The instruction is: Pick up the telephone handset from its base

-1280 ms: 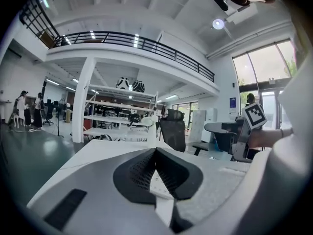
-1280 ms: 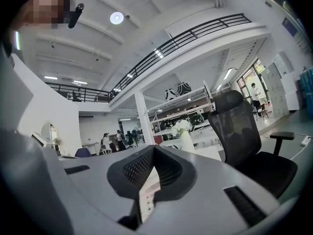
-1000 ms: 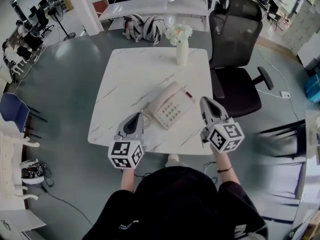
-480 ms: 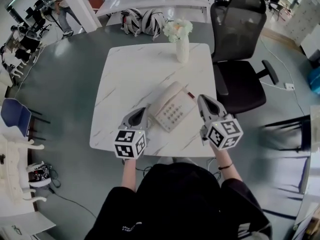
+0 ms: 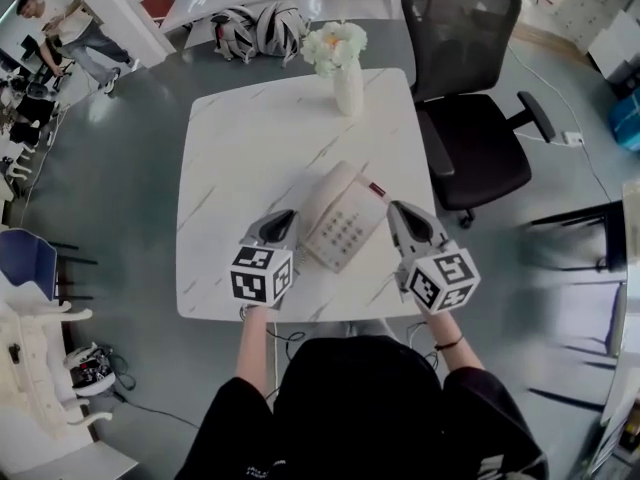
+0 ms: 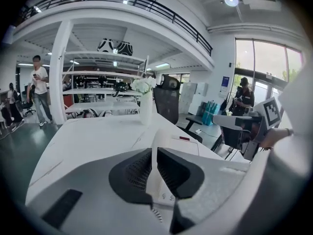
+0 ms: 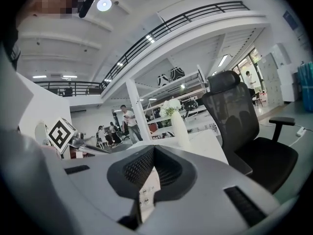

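The handset (image 5: 327, 190) sits cradled on its base (image 5: 346, 231) on the table (image 5: 250, 138), between the left gripper (image 5: 281, 222) and right gripper (image 5: 401, 214), both with jaws pressed together on nothing. It looks like light, stiff, slick plastic, tethered by a coiled cord (image 6: 155, 214), and is probably best grabbed at its slim middle

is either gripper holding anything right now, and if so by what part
Nothing is held. The left gripper and right gripper are both shut and empty, either side of the base, where the handset lies.

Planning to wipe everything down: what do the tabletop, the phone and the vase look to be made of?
Tabletop: white marble-look slab, grey veins, smooth; possibly laminate.
Telephone: cream moulded plastic, smooth, matt-looking.
Vase: white, opaque, smooth; probably ceramic.
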Demonstrator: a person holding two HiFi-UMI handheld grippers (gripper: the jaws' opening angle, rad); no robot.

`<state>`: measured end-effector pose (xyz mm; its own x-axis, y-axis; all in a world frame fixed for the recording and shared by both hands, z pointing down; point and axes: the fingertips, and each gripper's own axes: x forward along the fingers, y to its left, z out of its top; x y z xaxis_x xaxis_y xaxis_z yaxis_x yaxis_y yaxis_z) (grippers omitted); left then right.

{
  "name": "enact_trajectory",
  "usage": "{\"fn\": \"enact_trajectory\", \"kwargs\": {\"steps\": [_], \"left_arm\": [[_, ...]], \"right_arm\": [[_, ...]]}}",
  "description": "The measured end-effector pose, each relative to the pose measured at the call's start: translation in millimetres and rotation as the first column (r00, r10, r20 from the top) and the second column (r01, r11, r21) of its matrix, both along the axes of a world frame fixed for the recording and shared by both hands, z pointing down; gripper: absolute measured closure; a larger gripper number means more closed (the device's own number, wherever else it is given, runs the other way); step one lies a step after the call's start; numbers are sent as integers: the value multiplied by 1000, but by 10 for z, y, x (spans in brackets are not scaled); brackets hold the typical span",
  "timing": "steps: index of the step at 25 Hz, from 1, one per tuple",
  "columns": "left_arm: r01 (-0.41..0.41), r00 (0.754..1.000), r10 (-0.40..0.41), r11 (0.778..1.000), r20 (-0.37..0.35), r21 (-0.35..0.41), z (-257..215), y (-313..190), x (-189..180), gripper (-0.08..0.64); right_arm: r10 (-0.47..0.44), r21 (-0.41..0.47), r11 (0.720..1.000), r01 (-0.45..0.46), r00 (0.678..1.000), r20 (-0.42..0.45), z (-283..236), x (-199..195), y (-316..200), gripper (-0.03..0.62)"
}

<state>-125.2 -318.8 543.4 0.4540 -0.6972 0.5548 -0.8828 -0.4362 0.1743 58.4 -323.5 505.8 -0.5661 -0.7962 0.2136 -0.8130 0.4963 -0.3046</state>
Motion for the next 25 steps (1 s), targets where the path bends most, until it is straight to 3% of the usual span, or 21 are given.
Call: {"fn": "enact_trajectory", "kwargs": {"steps": [12, 17, 25], "left_arm": [[-183, 978, 188, 981, 93, -57, 504, -365, 418, 324], [-217, 967, 228, 971, 113, -97, 696, -410, 494, 307], [-207, 964, 225, 969, 141, -134, 885, -478, 491, 321]], "right_arm": [[62, -49, 997, -61, 998, 19, 221, 130, -73, 601], [67, -72, 995, -65, 998, 22, 307, 131, -32, 601], [79, -104, 992, -75, 996, 32, 397, 149, 48, 601]]}}
